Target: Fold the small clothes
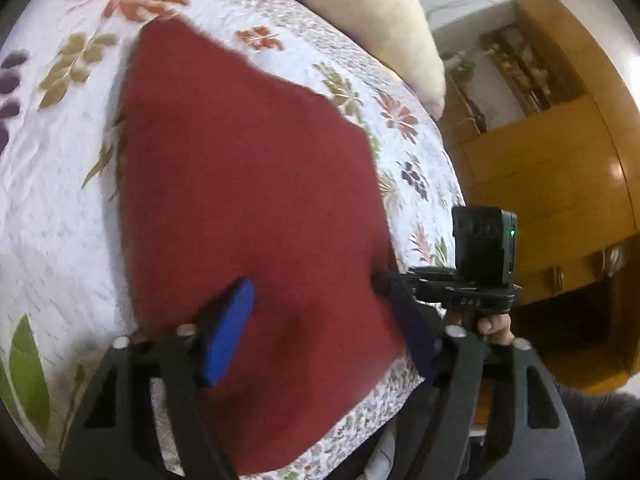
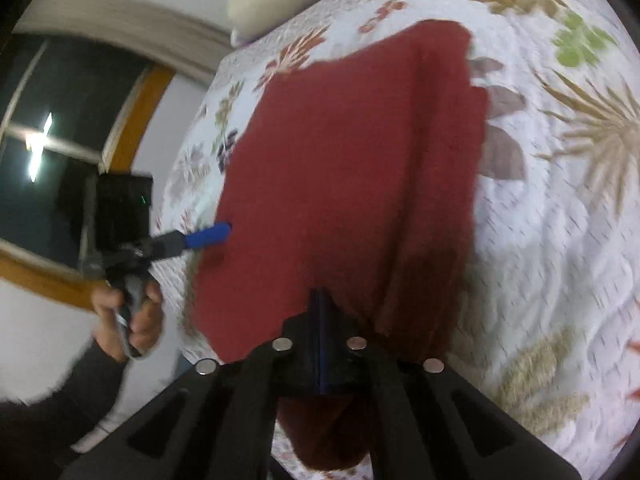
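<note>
Home bedroom. Bed w/ white quilted floral bedspread (image 1: 60, 208) fills most of both views; cream pillow (image 1: 372, 28) at far end. Right of the bed in left-wrist view: orange-brown wooden wardrobe (image 1: 560, 168) w/ open shelf unit (image 1: 516, 68) full of small items, too blurred to ID. Left in right-wrist view: dark window (image 2: 60, 128) w/ wood frame, white walls.
</note>
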{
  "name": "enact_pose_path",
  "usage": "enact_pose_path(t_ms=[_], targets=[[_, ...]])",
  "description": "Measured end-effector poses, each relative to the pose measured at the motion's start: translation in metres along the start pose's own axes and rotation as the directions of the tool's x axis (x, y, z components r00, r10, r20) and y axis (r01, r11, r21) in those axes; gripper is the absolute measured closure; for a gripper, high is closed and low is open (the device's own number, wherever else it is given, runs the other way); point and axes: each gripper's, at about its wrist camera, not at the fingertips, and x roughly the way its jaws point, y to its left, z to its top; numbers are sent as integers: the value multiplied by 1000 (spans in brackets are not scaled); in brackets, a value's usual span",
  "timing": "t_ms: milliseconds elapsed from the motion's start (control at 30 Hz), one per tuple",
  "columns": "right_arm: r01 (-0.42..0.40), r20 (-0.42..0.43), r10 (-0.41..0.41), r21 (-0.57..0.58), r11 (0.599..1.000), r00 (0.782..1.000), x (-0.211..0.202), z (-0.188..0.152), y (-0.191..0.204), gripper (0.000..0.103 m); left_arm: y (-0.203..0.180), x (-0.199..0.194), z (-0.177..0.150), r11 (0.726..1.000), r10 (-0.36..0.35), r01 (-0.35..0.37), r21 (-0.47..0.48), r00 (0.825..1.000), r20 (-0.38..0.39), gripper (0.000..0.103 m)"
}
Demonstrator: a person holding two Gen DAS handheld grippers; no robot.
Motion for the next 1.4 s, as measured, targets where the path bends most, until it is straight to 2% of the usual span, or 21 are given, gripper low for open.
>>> enact_pose_path(t_ms=[133, 233, 300, 400, 467, 500, 533, 600, 667, 733, 767, 800, 867, 900, 1000, 1033, 1133, 1200, 1267, 1300, 1400], targets=[[-78, 74, 81, -49, 996, 994, -44, -22, 31, 99, -30, -38, -25, 996, -67, 64, 66, 997, 49, 26], [-19, 40, 21, -31, 999, 999, -36, -45, 23, 101, -20, -24, -53, 991, 95, -94, 91, 995, -11, 26], [81, -6, -81, -1, 997, 997, -14, -54, 7, 103, -4, -9, -62, 994, 96, -94, 47, 995, -33, 28], [90, 40, -90, -7, 996, 995, -23, -64, 14, 102, -4, -12, -69, 995, 102, -102, 19, 995, 14, 26], [114, 78, -111, -30, 993, 991, -36, -66, 29, 89, -20, -30, -78, 987, 163, -163, -4, 985, 51, 14], [141, 103, -136, -45, 989, 985, -44, -70, 40, 70, -31, -44, -88, 964, 266, -267, -7, 961, 78, 5], [196, 143, -185, -68, 978, 972, -55, -78, 56, 44, -42, -51, -96, 941, 337, -339, 2, 935, 106, 5], [337, 219, -311, -91, 937, 925, -71, -94, 80, 16, -72, -75, -123, 869, 479, -494, 33, 855, 196, 3], [474, 275, -433, -104, 874, 858, -82, -115, 107, 7, -99, -96, -152, 823, 530, -566, 49, 796, 291, 3], [556, 303, -509, -89, 827, 806, -93, -139, 128, 4, -126, -116, -183, 769, 574, -638, 38, 716, 397, 3], [608, 327, -558, -68, 791, 763, -101, -152, 139, 4, -138, -123, -194, 745, 598, -667, 19, 679, 425, 3], [635, 342, -583, -57, 770, 737, -98, -156, 151, 4, -153, -130, -206, 719, 620, -695, 10, 648, 442, 3], [706, 397, -639, -33, 708, 659, -108, -179, 182, 4, -174, -140, -219, 699, 630, -715, 20, 629, 455, 3], [717, 403, -650, -23, 697, 644, -112, -186, 192, 4, -185, -147, -226, 697, 627, -716, 22, 625, 464, 3], [705, 439, -623, -34, 708, 647, -137, -207, 228, 4, -221, -173, -249, 740, 572, -671, 38, 659, 489, 3], [717, 470, -621, -39, 696, 627, -145, -214, 243, 4, -233, -179, -258, 744, 561, -667, 46, 659, 501, 3], [780, 509, -659, -42, 624, 554, -161, -230, 273, 4, -257, -186, -273, 692, 610, -720, 49, 620, 494, 3], [818, 532, -683, -30, 575, 500, -169, -242, 289, 4, -266, -189, -279, 694, 630, -719, 41, 634, 449, 3], [819, 555, -679, -9, 573, 481, -176, -254, 301, 4, -272, -190, -288, 716, 613, -697, 43, 656, 440, 3], [819, 559, -679, -1, 574, 476, -178, -258, 304, 4, -274, -190, -292, 718, 611, -695, 40, 656, 443, 3], [825, 570, -683, 15, 565, 457, -177, -273, 314, 4, -278, -184, -303, 691, 637, -722, 30, 628, 447, 3]])
